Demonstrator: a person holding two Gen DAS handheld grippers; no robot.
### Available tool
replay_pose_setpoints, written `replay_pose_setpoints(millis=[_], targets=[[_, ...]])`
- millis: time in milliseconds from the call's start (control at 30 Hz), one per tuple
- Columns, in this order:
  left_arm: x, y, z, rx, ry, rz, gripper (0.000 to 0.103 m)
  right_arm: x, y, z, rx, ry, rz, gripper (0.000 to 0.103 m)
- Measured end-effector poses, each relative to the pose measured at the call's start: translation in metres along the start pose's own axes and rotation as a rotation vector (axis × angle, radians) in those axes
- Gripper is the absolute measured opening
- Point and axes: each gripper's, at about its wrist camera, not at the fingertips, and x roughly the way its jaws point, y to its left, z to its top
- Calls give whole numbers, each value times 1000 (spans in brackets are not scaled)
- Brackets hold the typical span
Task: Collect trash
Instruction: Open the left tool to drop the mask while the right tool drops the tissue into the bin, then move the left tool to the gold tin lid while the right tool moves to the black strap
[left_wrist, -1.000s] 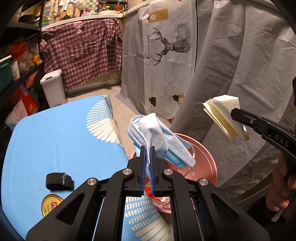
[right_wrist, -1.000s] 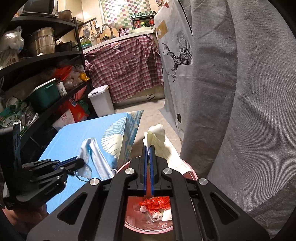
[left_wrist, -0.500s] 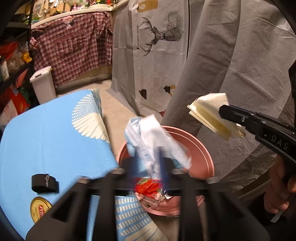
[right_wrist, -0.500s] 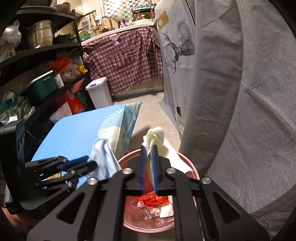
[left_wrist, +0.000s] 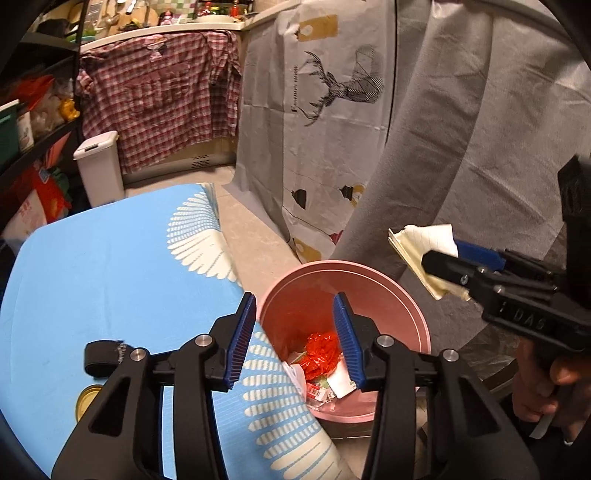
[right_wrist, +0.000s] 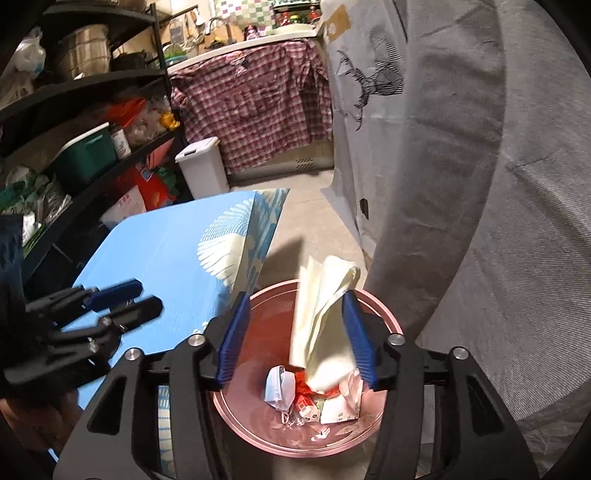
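Both tongs gape over my pink bin (right_wrist: 384, 321): left tongs (left_wrist: 295, 339) empty, right tongs (right_wrist: 295, 332) wide around loose cream paper (right_wrist: 325, 314). Blue mask (right_wrist: 279, 387) lies inside, beside the worktop (left_wrist: 92, 277).

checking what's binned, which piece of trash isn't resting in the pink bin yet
The cream folded paper: it hangs between the open right tongs above the pink bin, while the blue mask and red wrapper lie inside.

Right gripper (right_wrist: 293, 332) jaws spread wide over pink bin (right_wrist: 384, 317). Cream paper (right_wrist: 321, 317) between the blue pads — blurred, contact unclear. In bin: blue face mask (right_wrist: 277, 386), red wrapper (right_wrist: 301, 382) — left gripper (right_wrist: 123, 299) over blue tablecloth (right_wrist: 173, 258).
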Motion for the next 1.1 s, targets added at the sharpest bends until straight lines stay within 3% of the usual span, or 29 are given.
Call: replay_pose_setpoints(millis=[67,767,967,1100], targets=[[-5,3,-1,-2,-5,3,43,1,2,0,-11,3,-8,60],[-77,99,-22,-148,-69,137,43,14,18,-2,-83,56,-39,60],[-97,120,-33,-169,-85,178,43,11,24,0,-95,29,-42,60],[-102,141,-50,-189,-65,218,35,9,30,2,-98,9,-36,60]])
